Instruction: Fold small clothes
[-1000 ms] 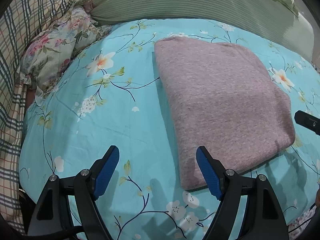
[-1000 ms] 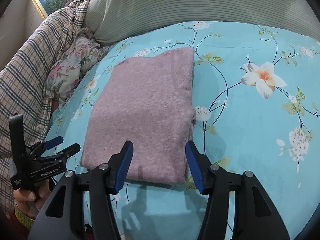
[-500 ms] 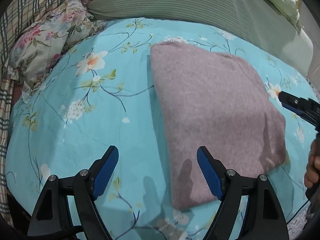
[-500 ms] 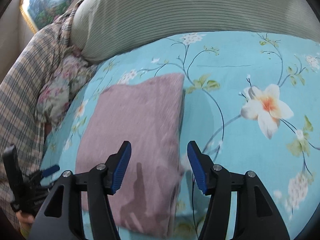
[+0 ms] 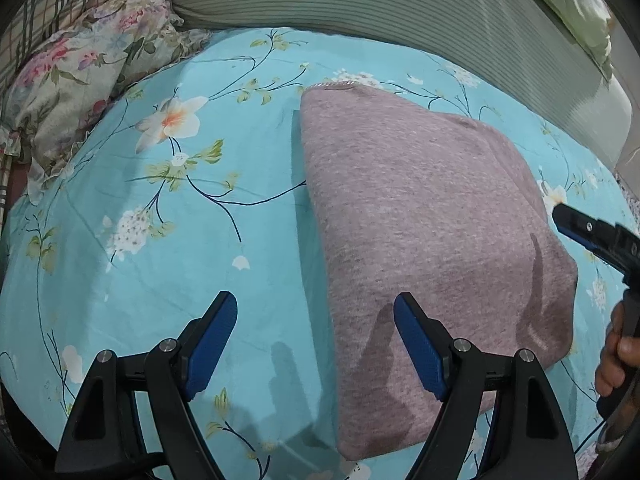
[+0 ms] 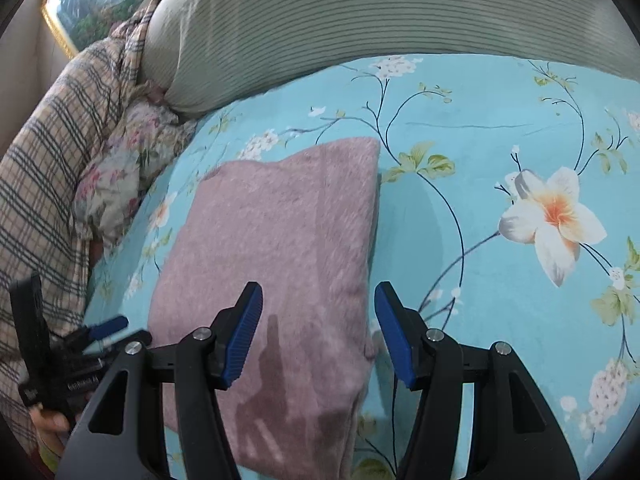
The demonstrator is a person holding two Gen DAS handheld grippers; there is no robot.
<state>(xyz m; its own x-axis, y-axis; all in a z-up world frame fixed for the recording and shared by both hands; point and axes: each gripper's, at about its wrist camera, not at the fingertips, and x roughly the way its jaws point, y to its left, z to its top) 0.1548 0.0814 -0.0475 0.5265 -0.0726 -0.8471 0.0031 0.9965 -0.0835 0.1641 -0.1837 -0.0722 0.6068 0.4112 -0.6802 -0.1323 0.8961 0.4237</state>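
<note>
A mauve knit garment (image 5: pixel 420 220), folded into a thick rectangle, lies flat on the turquoise floral bedsheet (image 5: pixel 160 264). My left gripper (image 5: pixel 316 340) hovers open over the garment's near left edge, nothing between its blue pads. From the other side, my right gripper (image 6: pixel 318 332) hangs open above the same garment (image 6: pixel 280 248), straddling its near right edge with no contact that I can see. The right gripper (image 5: pixel 592 236) also pokes in at the right rim of the left wrist view, and the left gripper (image 6: pixel 80 340) shows at the lower left of the right wrist view.
A striped green pillow (image 6: pixel 360 20) runs along the back of the bed. A flowered cushion (image 5: pixel 80 80) and a plaid blanket (image 6: pixel 44 184) pile up at the left. A framed picture (image 6: pixel 88 4) hangs on the wall behind.
Both grippers have slid in over the folded garment; it sits larger and lower in each view. The right gripper reaches farther into the left wrist view. The garment itself lies as before.
</note>
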